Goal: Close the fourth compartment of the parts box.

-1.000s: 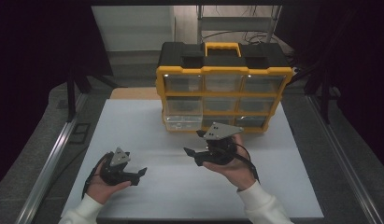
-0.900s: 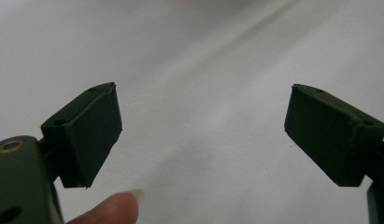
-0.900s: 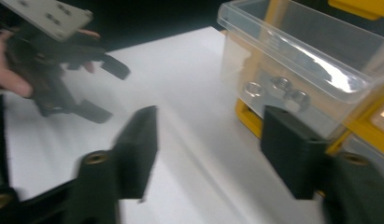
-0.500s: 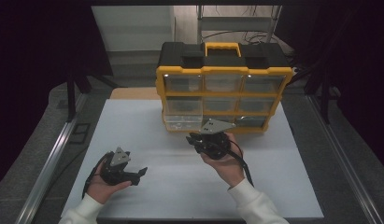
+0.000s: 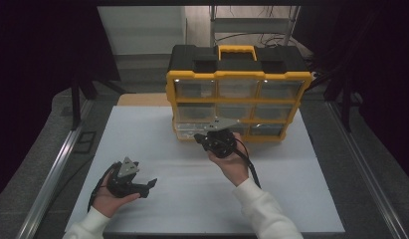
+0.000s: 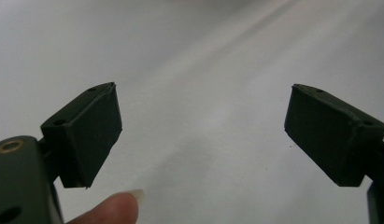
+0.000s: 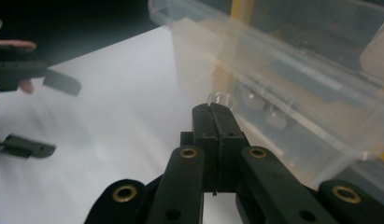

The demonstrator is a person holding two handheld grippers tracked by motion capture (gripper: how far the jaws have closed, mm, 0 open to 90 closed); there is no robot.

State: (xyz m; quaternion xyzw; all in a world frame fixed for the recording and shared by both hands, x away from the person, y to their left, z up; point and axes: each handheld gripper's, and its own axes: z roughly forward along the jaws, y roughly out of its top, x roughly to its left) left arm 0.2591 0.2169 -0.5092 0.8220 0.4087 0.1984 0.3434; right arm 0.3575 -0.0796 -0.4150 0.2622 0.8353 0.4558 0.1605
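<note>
From high up: see a yellow and black drawer box (image 5: 237, 74) standing at the far side of a white table (image 5: 142, 129). Find the right gripper (image 5: 207, 137) in the right hand (image 5: 232, 167), right up at the clear bottom left drawer (image 5: 189, 130) of the box. Find the left gripper (image 5: 150, 188) in the left hand (image 5: 110, 199), low over the near left part of the table, well apart from the box.

From the left gripper: look at the left gripper (image 6: 203, 135) with jaws wide apart and nothing between them but bare white table (image 6: 203, 56). Spot a fingertip (image 6: 110, 207) at the bottom edge.

From the right gripper: look at the right gripper (image 7: 213, 112), just squeezed shut, jaws pressed flat together. Spot a small clear tab (image 7: 218, 98) poking up right at the tips, just beside the clear drawer (image 7: 283, 93). Cannot tell if pinched or only touching. See the left gripper (image 7: 49, 114) far off, open over the table (image 7: 124, 93).
</note>
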